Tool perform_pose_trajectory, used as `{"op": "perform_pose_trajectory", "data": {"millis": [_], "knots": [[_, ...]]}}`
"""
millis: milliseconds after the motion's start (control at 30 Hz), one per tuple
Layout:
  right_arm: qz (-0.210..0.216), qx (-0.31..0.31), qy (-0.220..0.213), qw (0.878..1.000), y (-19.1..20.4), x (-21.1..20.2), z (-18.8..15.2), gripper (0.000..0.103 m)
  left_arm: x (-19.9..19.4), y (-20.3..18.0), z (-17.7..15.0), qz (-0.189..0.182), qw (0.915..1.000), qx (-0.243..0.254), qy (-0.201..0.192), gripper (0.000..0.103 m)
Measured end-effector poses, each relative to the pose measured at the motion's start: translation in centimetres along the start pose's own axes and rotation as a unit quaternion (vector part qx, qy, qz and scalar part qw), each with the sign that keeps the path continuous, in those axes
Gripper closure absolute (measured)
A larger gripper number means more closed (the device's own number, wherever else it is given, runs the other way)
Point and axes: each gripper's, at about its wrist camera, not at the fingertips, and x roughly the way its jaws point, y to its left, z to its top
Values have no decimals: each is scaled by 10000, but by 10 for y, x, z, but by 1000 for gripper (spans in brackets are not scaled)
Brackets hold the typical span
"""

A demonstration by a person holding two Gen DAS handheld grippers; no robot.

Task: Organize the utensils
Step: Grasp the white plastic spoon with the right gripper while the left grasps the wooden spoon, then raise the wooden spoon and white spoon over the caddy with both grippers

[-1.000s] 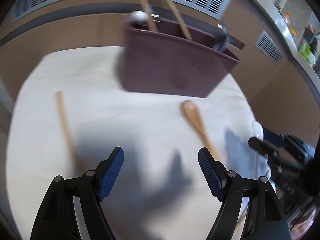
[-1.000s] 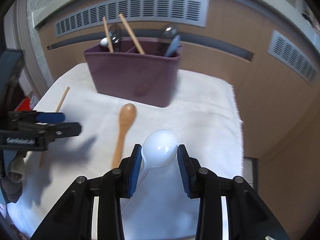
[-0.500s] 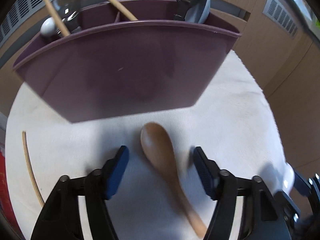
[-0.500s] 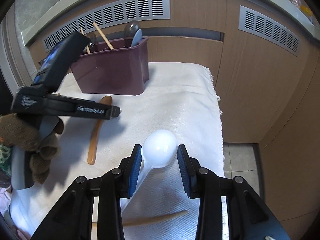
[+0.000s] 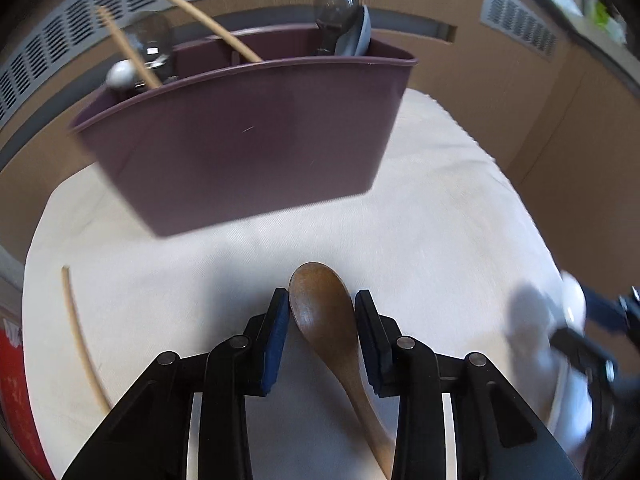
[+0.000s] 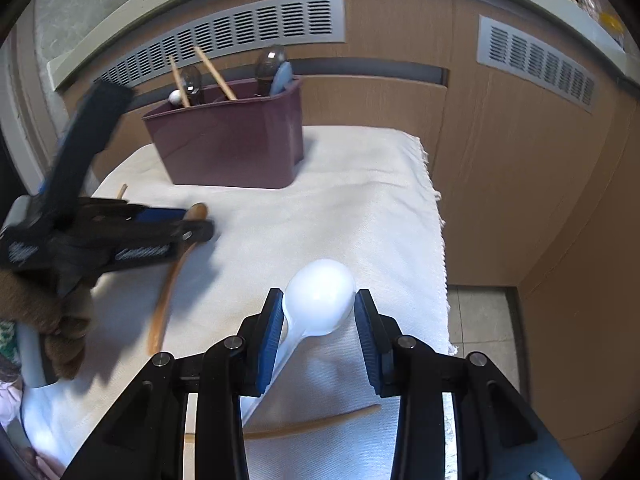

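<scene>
- Taking the dark purple plastic utensil caddy (image 5: 256,148) as the landmark, a thin pale wooden chopstick (image 5: 80,340) lay on the white cloth (image 5: 448,216) well out from the caddy's left front corner, untouched.
- In front of the caddy's long wall, the left gripper (image 5: 322,312) had its blue-padded jaws drawn in on either side of the bowl of a brown wooden spoon (image 5: 324,316). The pads met the bowl's edges, so I judged it gripped; the handle ran back under the gripper.
- That wooden spoon was likely light and stiff, with a smooth oiled surface. A hold across the widest part of the bowl could pivot, so a grip nearer the neck would probably steady it better.
- Inside the caddy stood two slanted wooden sticks, a white round-ended utensil, and clear and grey-blue spoons, sorted among its compartments.
- Further from the caddy's front and toward its right end, the right gripper (image 6: 318,312) was closed on the bowl of a glossy white plastic spoon (image 6: 318,298), whose handle slanted down to the left beneath the jaws.
- This white spoon looked very light and slick; its rounded bowl gave little flat purchase, so it might slip or twist if tilted sharply.
- Nearest the right-wrist camera, farthest from the caddy, another curved wooden stick (image 6: 316,424) lay across the cloth.
</scene>
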Motion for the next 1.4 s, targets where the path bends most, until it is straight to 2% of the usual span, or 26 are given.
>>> {"op": "perform_pose_trajectory", "data": {"millis": [233, 333, 467, 667, 867, 1200, 1333, 1400], "knots": [[170, -288, -181, 9993, 25, -8, 7, 69, -67, 25, -45, -291, 9979, -275, -503, 69], [181, -403, -263, 9987, 35, -12, 9, 69, -92, 33, -57, -357, 9948, -395, -870, 69], [160, -511, -314, 9981, 46, -16, 11, 69, -109, 35, -64, -638, 9906, -505, -1103, 70], [49, -668, -529, 9963, 57, -30, 15, 69, -138, 42, -72, -437, 9874, -456, -1450, 74], [-28, -794, -700, 9944, 63, -43, 20, 69, -157, 44, -73, -479, 9832, -469, -1698, 75], [-74, -831, -828, 9931, 64, -52, 23, 69, -173, 43, -73, -493, 9802, -511, -1851, 75], [-211, -902, -1304, 9871, 64, -75, 42, 69, -197, 36, -59, -408, 9752, -287, -2157, 75], [-378, -993, -1660, 9804, 66, -92, 60, 69, -218, 33, -42, -291, 9683, -112, -2476, 75]]}}
